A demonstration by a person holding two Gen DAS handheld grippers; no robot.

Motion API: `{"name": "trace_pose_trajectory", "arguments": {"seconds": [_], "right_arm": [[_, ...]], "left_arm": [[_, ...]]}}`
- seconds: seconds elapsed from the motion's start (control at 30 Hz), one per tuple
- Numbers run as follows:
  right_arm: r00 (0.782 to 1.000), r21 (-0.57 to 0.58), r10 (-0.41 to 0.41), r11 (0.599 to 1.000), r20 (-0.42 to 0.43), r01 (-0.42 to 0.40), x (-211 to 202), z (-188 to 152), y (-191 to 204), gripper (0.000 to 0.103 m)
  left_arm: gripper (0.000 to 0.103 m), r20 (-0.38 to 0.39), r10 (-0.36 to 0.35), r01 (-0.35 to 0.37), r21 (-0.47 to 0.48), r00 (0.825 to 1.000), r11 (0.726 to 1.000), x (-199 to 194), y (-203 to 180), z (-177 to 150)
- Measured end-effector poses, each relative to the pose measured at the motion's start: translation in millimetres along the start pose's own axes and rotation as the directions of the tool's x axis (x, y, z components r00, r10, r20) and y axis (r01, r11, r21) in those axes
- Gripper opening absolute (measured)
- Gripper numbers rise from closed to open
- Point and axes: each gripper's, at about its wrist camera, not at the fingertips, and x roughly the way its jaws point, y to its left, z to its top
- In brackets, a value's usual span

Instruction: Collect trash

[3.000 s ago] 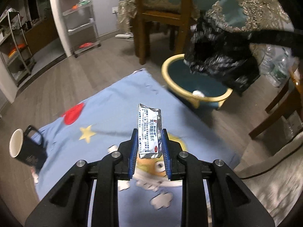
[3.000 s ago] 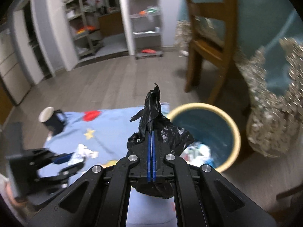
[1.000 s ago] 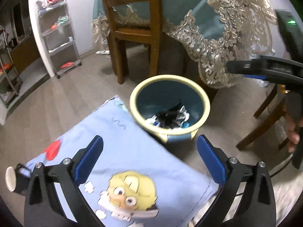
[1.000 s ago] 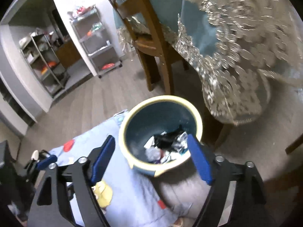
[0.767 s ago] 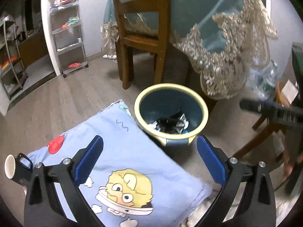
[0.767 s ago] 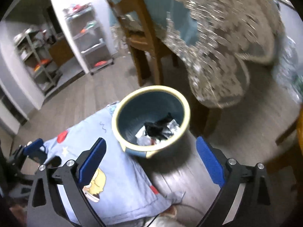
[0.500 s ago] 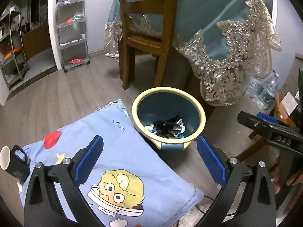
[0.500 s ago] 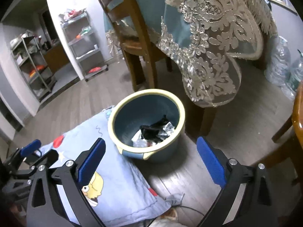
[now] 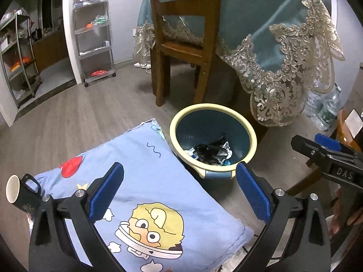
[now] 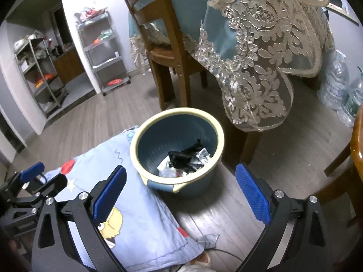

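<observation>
A blue bin with a cream rim (image 9: 247, 131) (image 10: 217, 127) stands on the wood floor by a light blue cartoon cushion (image 9: 145, 181) (image 10: 140, 208). Inside it lie a black plastic bag (image 9: 207, 150) (image 10: 183, 155) and silver wrappers (image 9: 226, 149) (image 10: 203, 153). My left gripper (image 9: 179, 192) is open and empty above the cushion, short of the bin. My right gripper (image 10: 180, 192) is open and empty, held above the floor in front of the bin. The right gripper also shows at the right edge of the left wrist view (image 9: 326, 151); the left one shows at the left of the right wrist view (image 10: 34, 179).
A black mug (image 9: 21, 195) stands at the cushion's left corner. A wooden chair (image 9: 181, 38) and a table with a teal lace-edged cloth (image 9: 283, 45) stand behind the bin. Plastic bottles (image 10: 340, 90) and another wooden chair (image 10: 356, 158) are at the right. Metal shelves (image 9: 95, 36) line the far wall.
Three seconds ago the left gripper held a silver packet and the right held the black bag; both now lie in the bin and both grippers are open. Both have since drawn back from the bin.
</observation>
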Motion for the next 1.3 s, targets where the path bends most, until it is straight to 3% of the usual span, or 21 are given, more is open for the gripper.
{"name": "trace_pose_trajectory", "arguments": {"seconds": [1.3], "right_arm": [[1.000,-0.008,-0.006,1.000,-0.010,0.006,1.2,1.3,1.9,0.096]], "left_arm": [[0.097,0.006,0.003,-0.003,0.051,1.000,0.999,-1.5,-8.6,-7.7]]}}
